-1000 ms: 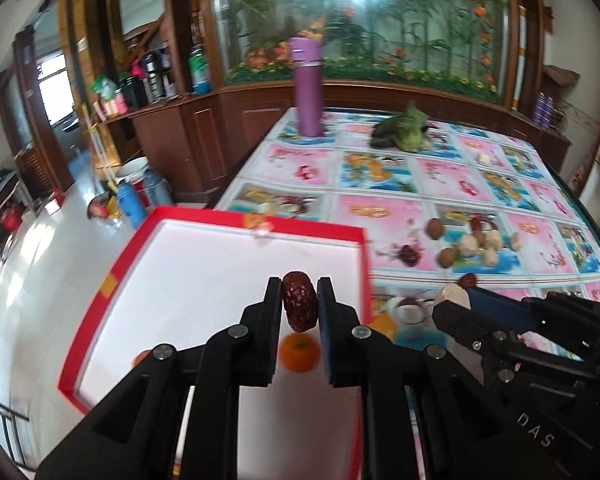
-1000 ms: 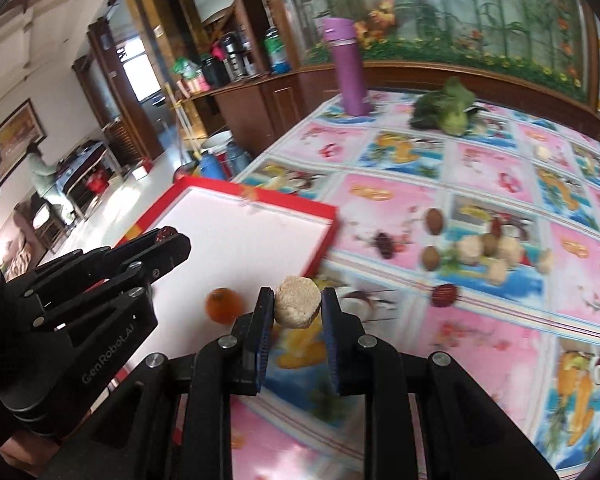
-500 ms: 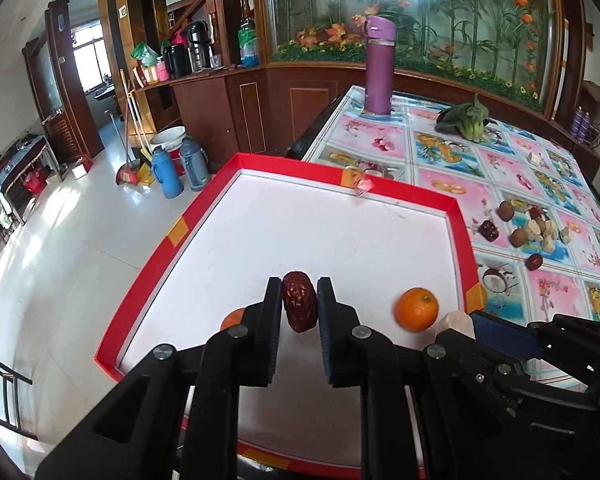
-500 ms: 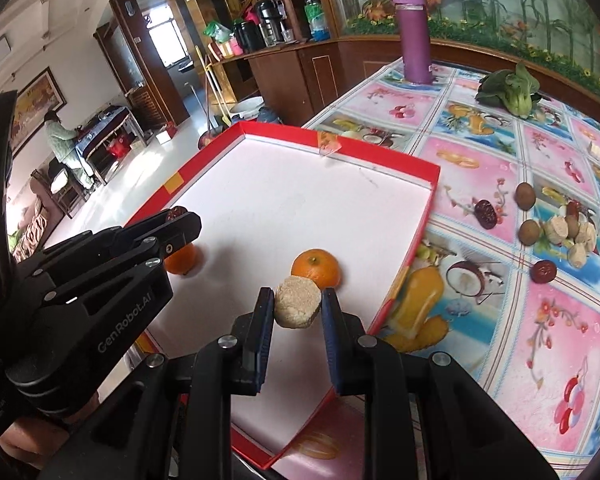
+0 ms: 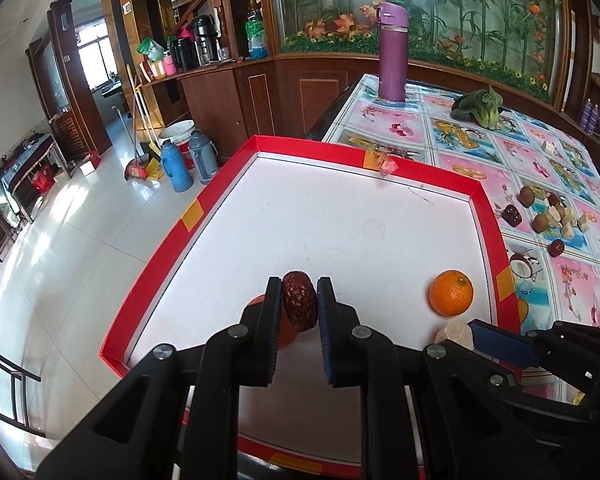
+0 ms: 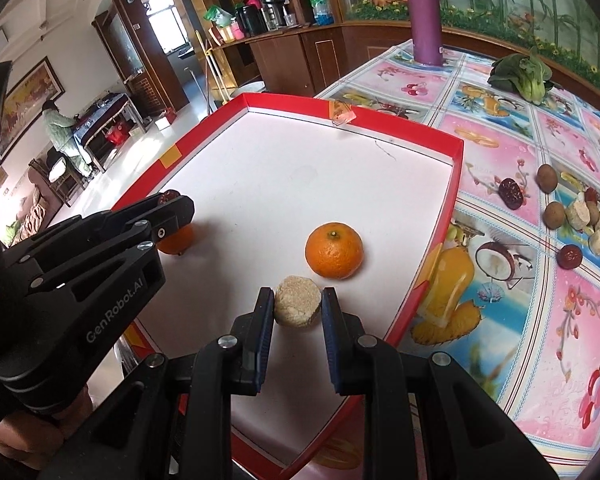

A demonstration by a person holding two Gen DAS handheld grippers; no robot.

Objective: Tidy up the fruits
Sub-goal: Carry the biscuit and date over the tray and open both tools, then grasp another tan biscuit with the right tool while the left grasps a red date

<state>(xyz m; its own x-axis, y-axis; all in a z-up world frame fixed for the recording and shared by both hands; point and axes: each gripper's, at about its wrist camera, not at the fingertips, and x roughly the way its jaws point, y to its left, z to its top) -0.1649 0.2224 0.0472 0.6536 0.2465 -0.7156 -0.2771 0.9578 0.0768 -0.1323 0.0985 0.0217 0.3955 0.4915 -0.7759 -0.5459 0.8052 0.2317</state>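
My left gripper [image 5: 299, 305] is shut on a dark red date [image 5: 299, 306], held over the near left part of a red-rimmed white tray [image 5: 172, 242]. A second orange [image 5: 287, 334] lies mostly hidden under its fingers. My right gripper [image 6: 297, 307] is shut on a tan round fruit piece [image 6: 298, 307], low over the tray [image 6: 456, 168] just in front of an orange [image 6: 334, 250]. In the right wrist view the left gripper [image 6: 171, 204] shows at the left, above the other orange [image 6: 177, 242]. In the left wrist view the right gripper [image 5: 466, 332] and its tan piece [image 5: 455, 334] sit near the first orange [image 5: 451, 293].
On the flowered tablecloth [image 6: 512, 148] right of the tray lie loose dates, brown round fruits and tan pieces [image 6: 580, 216]. A purple flask [image 5: 392, 52] and a leafy green vegetable [image 5: 482, 108] stand at the far end. The tray's left rim overhangs the floor.
Both grippers have moved left from the tablecloth to over the tray and come lower, each still holding its fruit. The oranges now lie close in front of them.
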